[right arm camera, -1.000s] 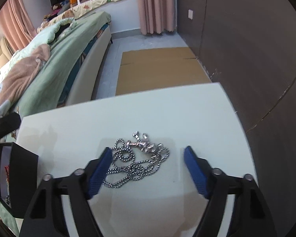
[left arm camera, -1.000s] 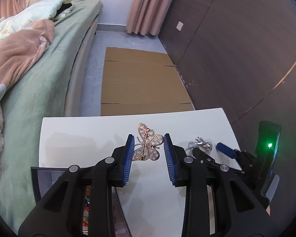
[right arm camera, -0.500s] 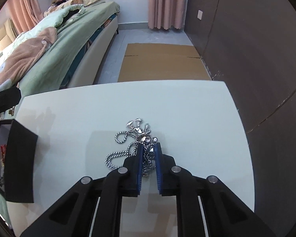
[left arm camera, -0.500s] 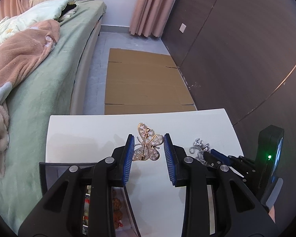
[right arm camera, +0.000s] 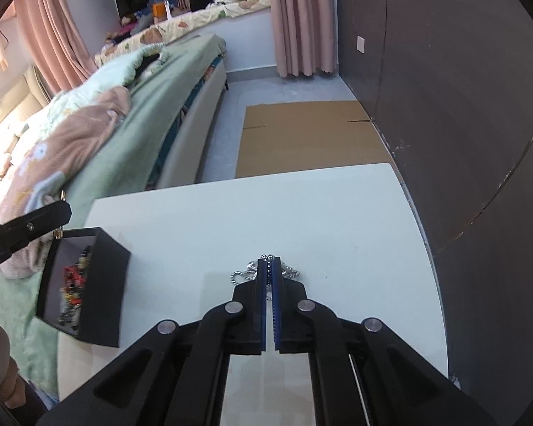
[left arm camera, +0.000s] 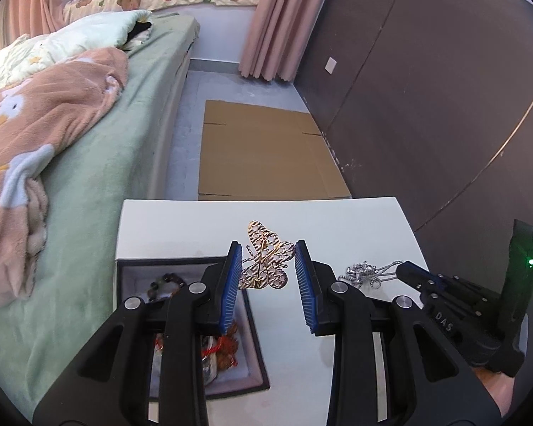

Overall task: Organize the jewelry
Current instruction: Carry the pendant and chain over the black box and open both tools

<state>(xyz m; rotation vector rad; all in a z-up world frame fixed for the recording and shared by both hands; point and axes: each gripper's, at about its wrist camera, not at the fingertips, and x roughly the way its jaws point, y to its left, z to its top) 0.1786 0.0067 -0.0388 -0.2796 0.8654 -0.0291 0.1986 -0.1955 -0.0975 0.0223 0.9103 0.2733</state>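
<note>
A gold butterfly brooch [left arm camera: 265,261] sits between the blue pads of my left gripper [left arm camera: 266,266], held above the white table [left arm camera: 337,220] and the edge of the black jewelry box [left arm camera: 192,266]; the jaws are partly closed and touch its wings. My right gripper [right arm camera: 270,266] is shut on a silver chain necklace [right arm camera: 245,275], lifting it off the table; it also shows in the left wrist view [left arm camera: 364,273]. The box [right arm camera: 99,277] holds beads and red pieces.
A bed with green sheet and pink blanket [left arm camera: 53,142] runs along the table's left side. Flattened cardboard [left arm camera: 263,152] lies on the floor beyond the table. A dark panelled wall [left arm camera: 426,88] stands at the right.
The right gripper closed on the silver chain and raised it. The left gripper carried the butterfly brooch leftward, over the jewelry box edge; the box interior is now in view.
</note>
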